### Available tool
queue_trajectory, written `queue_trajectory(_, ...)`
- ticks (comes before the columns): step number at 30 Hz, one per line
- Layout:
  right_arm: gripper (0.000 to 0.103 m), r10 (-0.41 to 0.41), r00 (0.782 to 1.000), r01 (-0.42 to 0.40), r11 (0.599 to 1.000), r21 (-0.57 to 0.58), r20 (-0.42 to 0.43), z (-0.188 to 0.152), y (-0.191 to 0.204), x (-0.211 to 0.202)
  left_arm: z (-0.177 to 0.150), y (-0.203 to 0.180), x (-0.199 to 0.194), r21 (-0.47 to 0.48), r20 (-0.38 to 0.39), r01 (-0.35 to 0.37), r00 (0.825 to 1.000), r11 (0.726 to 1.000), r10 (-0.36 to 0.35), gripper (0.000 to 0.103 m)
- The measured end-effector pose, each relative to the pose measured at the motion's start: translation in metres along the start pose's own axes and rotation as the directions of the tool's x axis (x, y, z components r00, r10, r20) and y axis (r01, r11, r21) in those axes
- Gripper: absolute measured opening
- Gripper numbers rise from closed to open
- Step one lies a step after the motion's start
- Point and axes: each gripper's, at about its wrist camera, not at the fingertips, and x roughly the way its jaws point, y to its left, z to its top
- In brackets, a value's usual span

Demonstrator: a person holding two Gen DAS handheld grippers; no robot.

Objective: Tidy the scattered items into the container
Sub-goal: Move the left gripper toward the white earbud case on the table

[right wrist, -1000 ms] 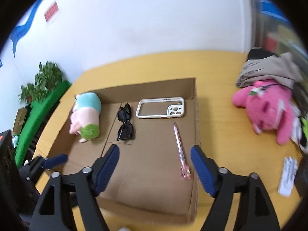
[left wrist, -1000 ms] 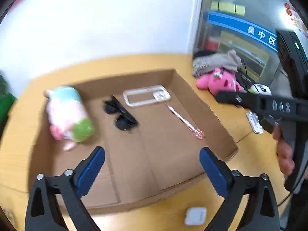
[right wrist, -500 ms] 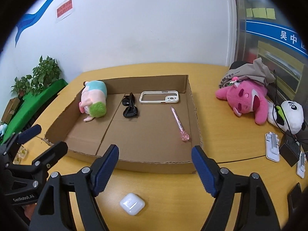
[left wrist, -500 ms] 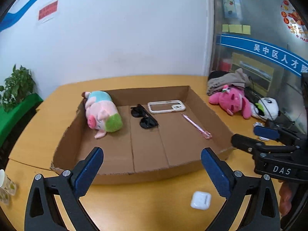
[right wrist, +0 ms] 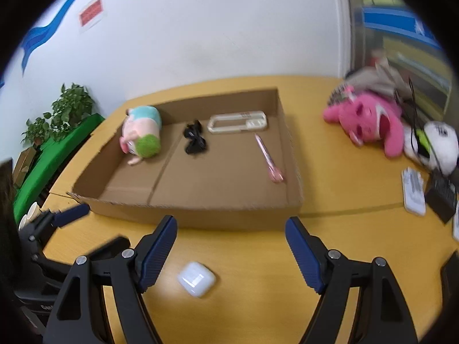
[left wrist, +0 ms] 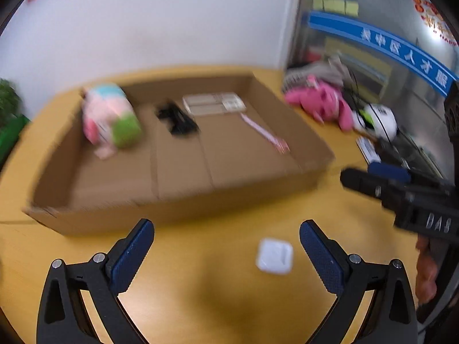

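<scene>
Right wrist view: we see the white earbud case (right wrist: 196, 279) lying on the yellow table (right wrist: 258, 301), outside the cardboard box (right wrist: 186, 215) and just in front of its near wall. It sits between the fingers of the right gripper (right wrist: 231, 253), nearer the left finger; the jaws are spread wide and hold nothing. Inside the box lie a pastel plush pig (right wrist: 142, 134) at the far left corner, black sunglasses (right wrist: 195, 141) beside it, a clear phone case (right wrist: 238, 121) against the far wall, and a pink pen (right wrist: 269, 159) near the right wall. To the right of the box, on the table, we note a pink plush toy (right wrist: 370, 119) and a white plush toy (right wrist: 436, 143). The left gripper (right wrist: 57, 229) enters at the lower left.

Left wrist view, blurred by motion: the earbud case (left wrist: 274, 256) rests on the table (left wrist: 200, 286) between the wide-open fingers of the left gripper (left wrist: 226, 253), close to the right finger and untouched. The box (left wrist: 114, 215) stands just beyond, with the plush pig (left wrist: 110, 117), sunglasses (left wrist: 176, 117), phone case (left wrist: 213, 103) and pen (left wrist: 265, 134) inside. The right gripper (left wrist: 401, 192) shows at the right edge; from this view we cannot tell its opening.
</scene>
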Motion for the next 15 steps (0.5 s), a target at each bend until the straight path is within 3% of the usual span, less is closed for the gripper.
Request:
queue_trajectory(4,0.078,0.005,0.998,-0.003,0.999,0.043,-0.063,-0.015,-0.022,0.014,-0.016,-0.013,0.03,0.016,-0.111,0.059,0.992,0.998,-0.057,0.102)
queue_trajectory(7,0.078,0.033,0.993,-0.026,0.998,0.06,-0.11,-0.026,-0.032,0.025,-0.023,-0.02,0.049,0.017,-0.169,0.081,0.983,0.997,-0.077,0.096)
queue_trajectory(10,0.078,0.063,0.988,-0.053,0.996,0.078,-0.141,-0.031,-0.035,0.033,-0.027,-0.026,0.066,0.003,-0.243,0.086,0.967,0.996,-0.082,0.079)
queue_trajectory(13,0.078,0.099,0.982,-0.086,0.993,0.082,-0.161,-0.035,-0.033,0.04,-0.029,-0.033,0.068,0.037,-0.252,0.067,0.966,0.997,-0.055,0.069)
queue_trajectory(15,0.078,0.122,0.975,-0.11,0.991,0.077,-0.183,-0.037,-0.03,0.046,-0.029,-0.036,0.067,0.045,-0.261,0.081,0.963,0.996,-0.067,0.047)
